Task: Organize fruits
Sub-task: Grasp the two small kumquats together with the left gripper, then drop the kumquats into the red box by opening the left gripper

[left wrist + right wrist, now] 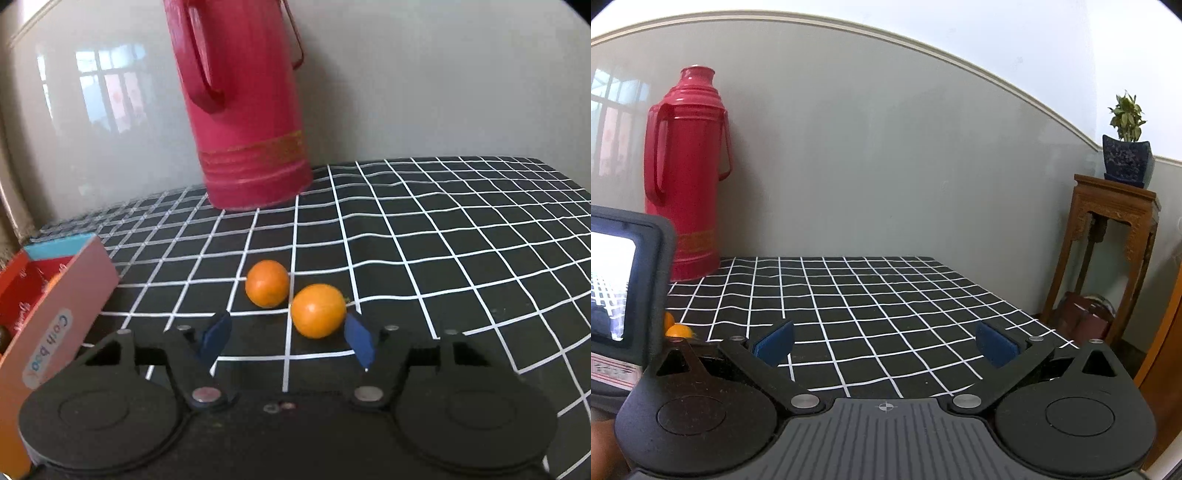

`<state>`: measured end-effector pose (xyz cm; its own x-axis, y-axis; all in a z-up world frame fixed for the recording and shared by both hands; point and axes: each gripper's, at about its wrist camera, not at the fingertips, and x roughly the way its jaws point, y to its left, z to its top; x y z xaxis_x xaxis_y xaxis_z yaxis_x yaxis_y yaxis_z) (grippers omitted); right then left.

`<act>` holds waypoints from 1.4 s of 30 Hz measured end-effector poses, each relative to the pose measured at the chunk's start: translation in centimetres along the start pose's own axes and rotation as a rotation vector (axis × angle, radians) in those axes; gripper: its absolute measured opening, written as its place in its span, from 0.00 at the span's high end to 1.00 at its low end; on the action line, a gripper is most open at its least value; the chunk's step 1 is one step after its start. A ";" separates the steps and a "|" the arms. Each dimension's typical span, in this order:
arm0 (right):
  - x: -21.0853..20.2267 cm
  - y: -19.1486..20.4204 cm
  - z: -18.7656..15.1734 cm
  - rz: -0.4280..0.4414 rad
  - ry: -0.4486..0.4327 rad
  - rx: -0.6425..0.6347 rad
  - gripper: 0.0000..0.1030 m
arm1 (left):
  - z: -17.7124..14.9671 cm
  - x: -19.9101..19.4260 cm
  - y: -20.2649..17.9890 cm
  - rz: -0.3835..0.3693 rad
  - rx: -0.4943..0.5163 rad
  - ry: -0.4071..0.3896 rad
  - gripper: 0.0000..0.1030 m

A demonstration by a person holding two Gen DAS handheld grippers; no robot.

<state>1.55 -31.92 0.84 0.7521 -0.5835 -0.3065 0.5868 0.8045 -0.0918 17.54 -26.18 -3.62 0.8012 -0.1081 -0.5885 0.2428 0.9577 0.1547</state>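
Note:
Two small oranges lie on the black grid tablecloth (pixel 443 236). The near orange (pixel 317 311) sits just ahead of my left gripper (pixel 288 341), close to its right blue pad (pixel 358 341). The far orange (pixel 266 283) lies beside it, a little further away. The left gripper is open and empty. My right gripper (pixel 884 343) is open and empty over bare cloth. The oranges (pixel 677 329) peek out at the left of the right wrist view, behind the left gripper's body (pixel 624 295).
A tall red thermos (pixel 243 110) stands at the back by the wall. An open pink and red box (pixel 48 306) sits at the left edge. A wooden stand (pixel 1108 258) with a potted plant (pixel 1126 147) stands right of the table.

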 end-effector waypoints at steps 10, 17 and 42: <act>0.4 0.8 -0.8 0.005 0.015 -0.043 0.00 | 0.9 1.4 0.6 -0.039 -0.024 0.033 0.75; 0.9 1.1 -1.4 0.008 0.034 -0.081 0.00 | 0.9 1.4 -0.1 -0.048 -0.008 0.024 0.99; 1.4 1.1 -1.6 0.022 0.044 -0.093 0.00 | 1.8 2.8 2.9 -0.063 -0.011 0.029 0.75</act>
<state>2.80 -31.64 -1.21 0.7496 -0.5616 -0.3504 0.5382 0.8252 -0.1712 21.49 -24.21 -3.43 0.7684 -0.1602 -0.6196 0.2860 0.9521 0.1085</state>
